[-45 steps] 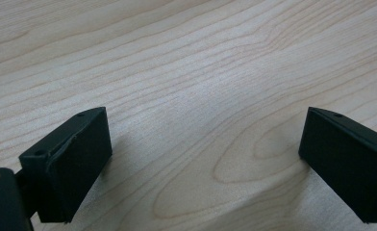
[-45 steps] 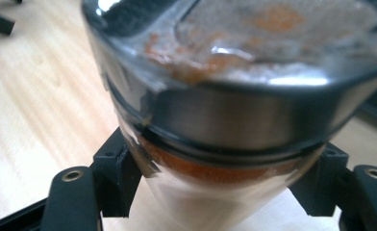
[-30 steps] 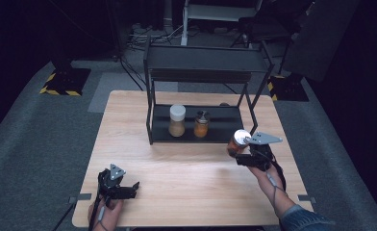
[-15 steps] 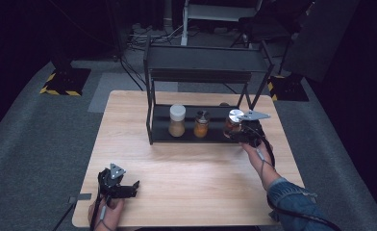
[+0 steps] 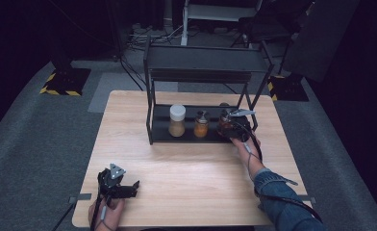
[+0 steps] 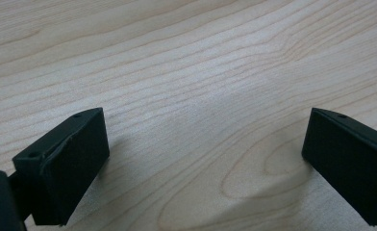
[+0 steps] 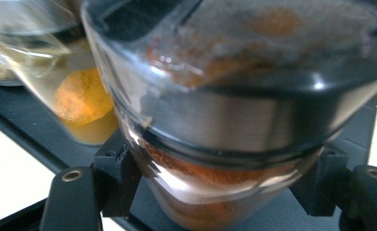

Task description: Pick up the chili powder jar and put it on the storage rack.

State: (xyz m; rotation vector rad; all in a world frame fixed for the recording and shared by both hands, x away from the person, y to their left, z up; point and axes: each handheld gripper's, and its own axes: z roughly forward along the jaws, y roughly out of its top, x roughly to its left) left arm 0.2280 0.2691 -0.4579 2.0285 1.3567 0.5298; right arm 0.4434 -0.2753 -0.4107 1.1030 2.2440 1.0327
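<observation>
My right gripper [image 5: 229,126] is shut on a glass spice jar [image 7: 234,125] of red-brown powder with a steel-and-black top, held over the right end of the black rack's lower shelf [image 5: 162,131]. In the right gripper view both black pads [image 7: 124,180] press the jar's sides. On the shelf stand a white-capped jar [image 5: 177,120] of tan powder and a smaller jar [image 5: 201,125] of orange powder. My left gripper [image 5: 129,188] rests at the table's front left, open, its fingers [image 6: 71,159] spread over bare wood.
The two-tier black wire rack [image 5: 203,62] stands at the back middle of the wooden table [image 5: 191,173]. Grey carpet surrounds the table; cables and dark stands lie behind it.
My right gripper has carried the red spice jar from the table right of the rack forward and leftward into the lower shelf's right end. The left gripper has stayed put.
</observation>
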